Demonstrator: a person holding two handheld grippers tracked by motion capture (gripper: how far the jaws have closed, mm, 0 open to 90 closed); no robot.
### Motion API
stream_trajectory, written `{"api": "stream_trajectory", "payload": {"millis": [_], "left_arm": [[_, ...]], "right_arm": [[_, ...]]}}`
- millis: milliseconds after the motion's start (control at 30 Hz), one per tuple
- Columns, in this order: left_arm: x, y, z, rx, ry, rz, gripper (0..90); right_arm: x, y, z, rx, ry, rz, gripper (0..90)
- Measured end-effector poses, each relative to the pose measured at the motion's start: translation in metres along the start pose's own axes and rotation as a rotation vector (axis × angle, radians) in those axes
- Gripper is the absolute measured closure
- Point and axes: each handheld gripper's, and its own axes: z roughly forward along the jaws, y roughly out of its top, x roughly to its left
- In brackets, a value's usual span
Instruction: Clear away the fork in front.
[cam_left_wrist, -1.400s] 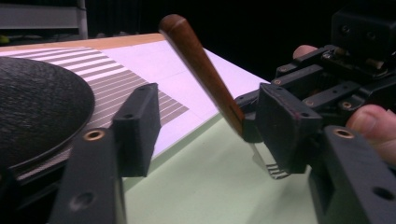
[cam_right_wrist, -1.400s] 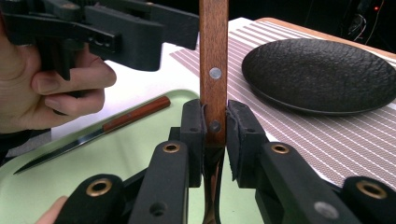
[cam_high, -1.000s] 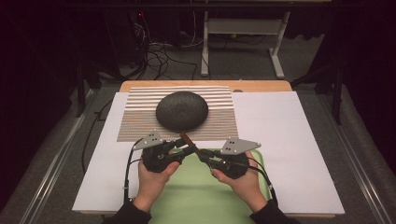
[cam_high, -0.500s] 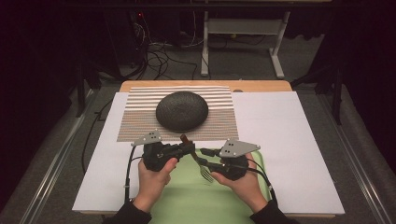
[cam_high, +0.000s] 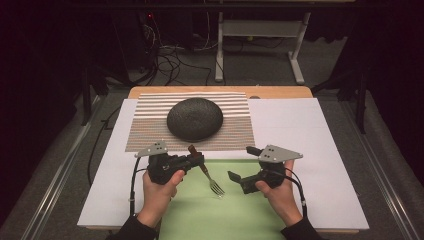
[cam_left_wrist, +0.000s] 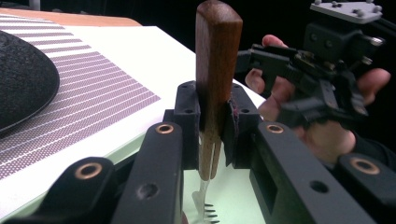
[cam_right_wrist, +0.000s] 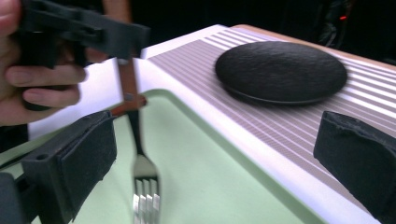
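A fork with a brown wooden handle (cam_high: 192, 150) and metal tines (cam_high: 216, 187) hangs over the green mat (cam_high: 215, 217). My left gripper (cam_high: 196, 159) is shut on that handle; in the left gripper view the pads clamp the handle (cam_left_wrist: 217, 60) upright and the tines point down. My right gripper (cam_high: 243, 163) stands to the right of the fork; its jaws have just been opening and nothing is between them. In the right gripper view the fork (cam_right_wrist: 142, 182) hangs left of the middle, between the wide pads (cam_right_wrist: 88, 158) but apart from them.
A dark domed object (cam_high: 194, 118) rests on a striped mat (cam_high: 145, 125) behind the grippers, on a white sheet (cam_high: 310, 130) that covers the table. Cables and a stand's legs lie on the floor beyond the far edge.
The right gripper has opened, let go of the fork and drawn away to the right. The left gripper keeps the fork by its handle, tines now hanging over the green mat.
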Motion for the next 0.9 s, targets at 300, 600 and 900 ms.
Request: {"api": "stream_trajectory", "payload": {"millis": [300, 600, 900], "left_arm": [[0.003, -0.003, -0.011, -0.001, -0.014, -0.015, 75.3], [0.011, -0.008, -0.028, -0.013, -0.046, -0.042, 75.5], [0.016, -0.011, -0.036, -0.012, -0.091, -0.082, 75.5]], "right_arm": [[-0.027, -0.018, -0.029, -0.038, -0.123, 0.023, 0.0], [-0.051, -0.035, -0.058, -0.062, -0.218, 0.058, 0.0], [-0.072, -0.057, -0.084, -0.095, -0.302, 0.101, 0.0]]}}
